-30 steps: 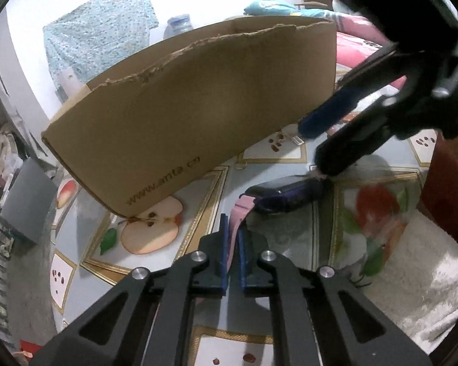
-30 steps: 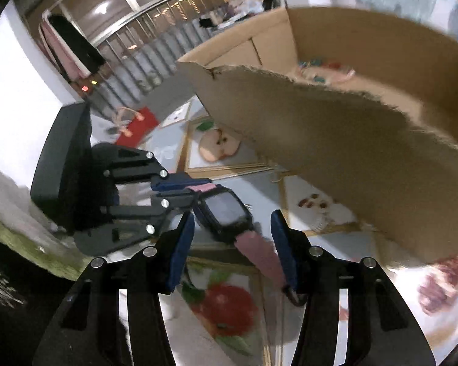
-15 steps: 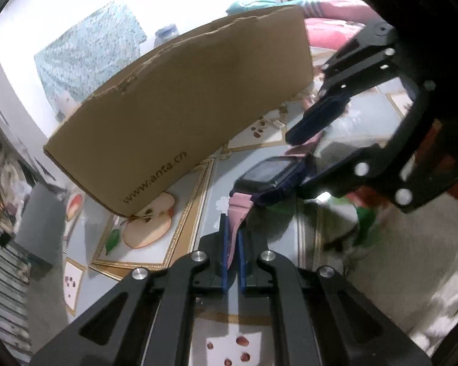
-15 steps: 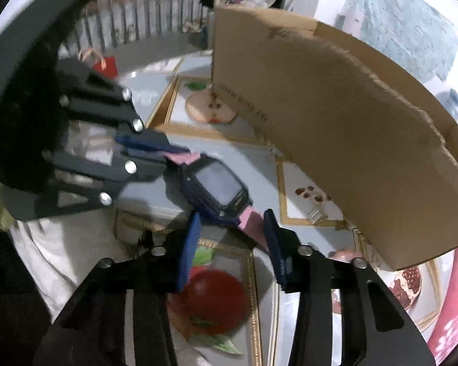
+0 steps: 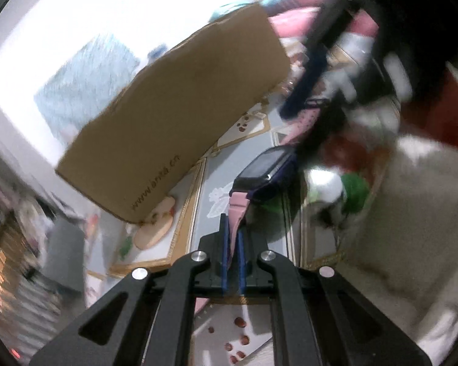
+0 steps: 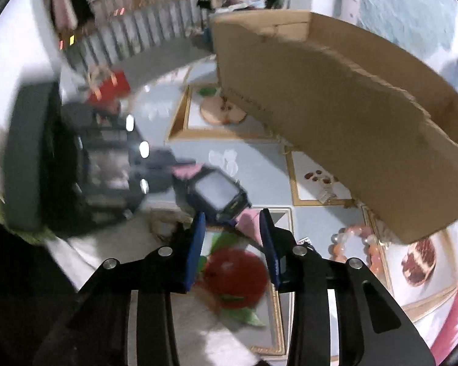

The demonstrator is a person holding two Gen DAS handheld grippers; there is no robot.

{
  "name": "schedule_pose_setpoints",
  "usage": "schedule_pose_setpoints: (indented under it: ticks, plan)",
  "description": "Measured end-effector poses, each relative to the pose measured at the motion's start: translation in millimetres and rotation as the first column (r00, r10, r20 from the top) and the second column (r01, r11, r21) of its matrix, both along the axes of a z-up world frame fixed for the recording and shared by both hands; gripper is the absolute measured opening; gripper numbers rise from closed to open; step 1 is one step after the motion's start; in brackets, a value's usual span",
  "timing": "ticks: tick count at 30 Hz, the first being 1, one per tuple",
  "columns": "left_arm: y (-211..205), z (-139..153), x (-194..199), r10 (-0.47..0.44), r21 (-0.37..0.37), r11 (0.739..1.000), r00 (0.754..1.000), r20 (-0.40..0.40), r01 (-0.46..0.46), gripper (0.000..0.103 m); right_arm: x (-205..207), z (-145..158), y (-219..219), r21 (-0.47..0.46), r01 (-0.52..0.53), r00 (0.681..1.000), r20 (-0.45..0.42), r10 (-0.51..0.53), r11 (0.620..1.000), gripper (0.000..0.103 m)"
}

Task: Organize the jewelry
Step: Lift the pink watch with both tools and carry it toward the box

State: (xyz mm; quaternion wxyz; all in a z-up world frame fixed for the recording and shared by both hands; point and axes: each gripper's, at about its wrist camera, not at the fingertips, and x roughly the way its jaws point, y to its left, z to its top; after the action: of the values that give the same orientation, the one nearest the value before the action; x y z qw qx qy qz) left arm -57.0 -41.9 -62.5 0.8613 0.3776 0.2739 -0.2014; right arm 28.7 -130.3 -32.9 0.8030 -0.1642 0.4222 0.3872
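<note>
A watch (image 5: 268, 174) with a dark blue case and pink strap hangs just above the fruit-patterned tablecloth, stretched between my two grippers. My left gripper (image 5: 232, 225) is shut on the near end of the pink strap. In the right wrist view the watch (image 6: 216, 192) faces up, and my right gripper (image 6: 232, 222) has narrowed onto its other strap end and the case's edge, both pads touching. The left gripper (image 6: 168, 167) shows blurred on that view's left side. The right gripper (image 5: 302, 122) reaches down from the upper right in the left wrist view.
A cardboard box (image 6: 336, 116) with a torn rim stands close behind the watch, also large in the left view (image 5: 183, 116). A peach bead bracelet (image 6: 354, 241) lies by its front wall. A white fluffy cloth (image 5: 412, 213) covers the table's near side.
The right gripper's jaws narrowed from wide apart to closing on the watch's far strap end. Both grippers shifted and rolled, and the watch face tilted up between them.
</note>
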Motion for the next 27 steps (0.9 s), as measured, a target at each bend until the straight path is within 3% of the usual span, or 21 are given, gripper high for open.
schedule_pose_setpoints:
  ticks: [4, 8, 16, 27]
  plan:
    - [-4.1, -15.4, -14.0, -0.126, 0.175, 0.979, 0.985, 0.115, 0.105, 0.005, 25.5, 14.1, -8.0, 0.087, 0.087, 0.994, -0.081, -0.08, 0.992, 0.035]
    - [-1.8, -25.3, -20.4, -0.217, 0.277, 0.946, 0.962, 0.164, 0.166, 0.005, 42.5, 8.2, 9.0, 0.036, 0.078, 0.991, -0.113, -0.073, 0.996, 0.035]
    - [3.8, -27.4, -23.6, -0.283, 0.318, 0.922, 0.945, 0.164, 0.221, 0.005, 55.3, -14.5, 34.6, -0.086, -0.063, 0.983, -0.179, 0.047, 0.994, 0.033]
    - [-2.9, -31.5, -26.0, -0.316, 0.339, 0.908, 0.934, 0.163, 0.248, 0.004, 61.0, -22.8, 56.1, -0.24, -0.214, 0.965, -0.2, 0.167, 0.947, 0.023]
